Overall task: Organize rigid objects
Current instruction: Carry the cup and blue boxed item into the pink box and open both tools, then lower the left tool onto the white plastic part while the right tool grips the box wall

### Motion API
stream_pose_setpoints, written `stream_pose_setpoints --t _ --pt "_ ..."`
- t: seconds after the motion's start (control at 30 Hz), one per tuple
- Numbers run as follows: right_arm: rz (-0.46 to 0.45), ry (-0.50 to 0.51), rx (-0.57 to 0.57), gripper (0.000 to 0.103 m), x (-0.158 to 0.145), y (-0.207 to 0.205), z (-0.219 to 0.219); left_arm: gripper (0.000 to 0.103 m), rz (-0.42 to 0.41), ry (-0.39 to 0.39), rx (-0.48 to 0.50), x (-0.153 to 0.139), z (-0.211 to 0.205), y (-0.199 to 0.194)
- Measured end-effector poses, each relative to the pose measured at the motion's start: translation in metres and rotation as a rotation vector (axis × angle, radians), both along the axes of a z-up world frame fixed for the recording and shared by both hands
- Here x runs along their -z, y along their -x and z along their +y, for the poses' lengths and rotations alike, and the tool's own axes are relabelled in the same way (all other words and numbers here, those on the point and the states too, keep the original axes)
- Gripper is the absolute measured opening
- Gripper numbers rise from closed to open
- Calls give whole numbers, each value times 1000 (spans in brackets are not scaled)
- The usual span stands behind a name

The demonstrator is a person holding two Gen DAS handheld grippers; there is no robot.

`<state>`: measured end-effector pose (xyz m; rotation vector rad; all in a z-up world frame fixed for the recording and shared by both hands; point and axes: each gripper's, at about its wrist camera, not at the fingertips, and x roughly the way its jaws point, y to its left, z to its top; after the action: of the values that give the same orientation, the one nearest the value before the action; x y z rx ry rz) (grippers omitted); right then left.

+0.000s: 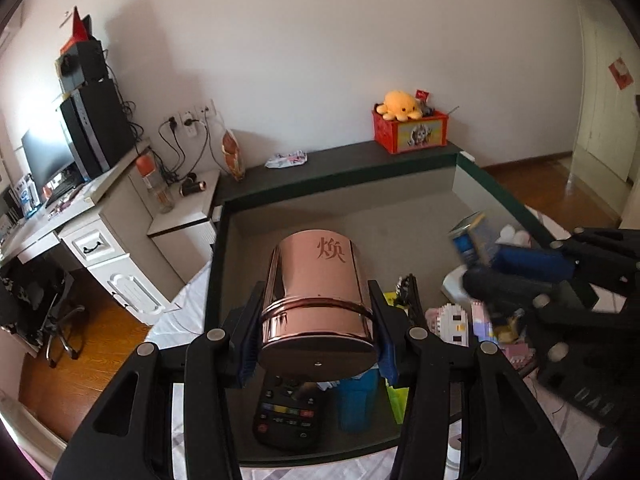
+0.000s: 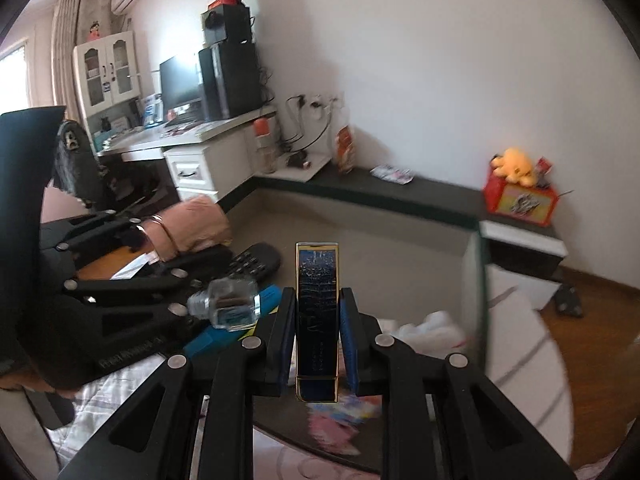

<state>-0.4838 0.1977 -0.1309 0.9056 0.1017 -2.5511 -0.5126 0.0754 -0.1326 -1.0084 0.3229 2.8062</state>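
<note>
My left gripper [image 1: 316, 300] is shut on a rose-gold metal tin [image 1: 316, 300] with a Chinese character, held on its side above a shallow grey tray [image 1: 400, 204] with a dark green rim. My right gripper [image 2: 315, 320] is shut on a slim dark blue box with gold edges [image 2: 317, 320], held upright above the same tray [image 2: 380, 236]. In the left wrist view the right gripper [image 1: 472, 260] shows at the right, blurred. In the right wrist view the left gripper [image 2: 208, 236] with the tin [image 2: 192, 228] shows at the left.
In the tray lie a black remote [image 1: 286, 412], a blue cup [image 1: 356, 400], a glass bottle [image 2: 228, 304], a blue box [image 2: 236, 320] and block toys [image 1: 452, 324]. A red crate with a yellow plush [image 1: 408, 128] stands on the dark ledge behind. A white desk [image 1: 116, 208] is at the left.
</note>
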Motion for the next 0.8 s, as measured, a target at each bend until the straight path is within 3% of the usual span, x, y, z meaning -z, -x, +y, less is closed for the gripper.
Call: stream_pose_setpoints --t 0.27,0.57,0.7,0.73,0.8 --pt "-16 -27 -19 21 11 0 -10 47 -14 7 2 7 2 2" --pt "-1 -23 -13 22 8 1 -12 50 26 -5 -6 3 -2 -7" --pt "27 -25 -3 25 4 -1 -12 71 54 -31 -39 -2 -10 -8" --pt "38 -26 8 32 3 -1 -11 74 55 -37 -47 -3 -14 -8" --pt "51 -34 47 54 0 -1 -6 91 64 -52 -63 -5 -20 -10"
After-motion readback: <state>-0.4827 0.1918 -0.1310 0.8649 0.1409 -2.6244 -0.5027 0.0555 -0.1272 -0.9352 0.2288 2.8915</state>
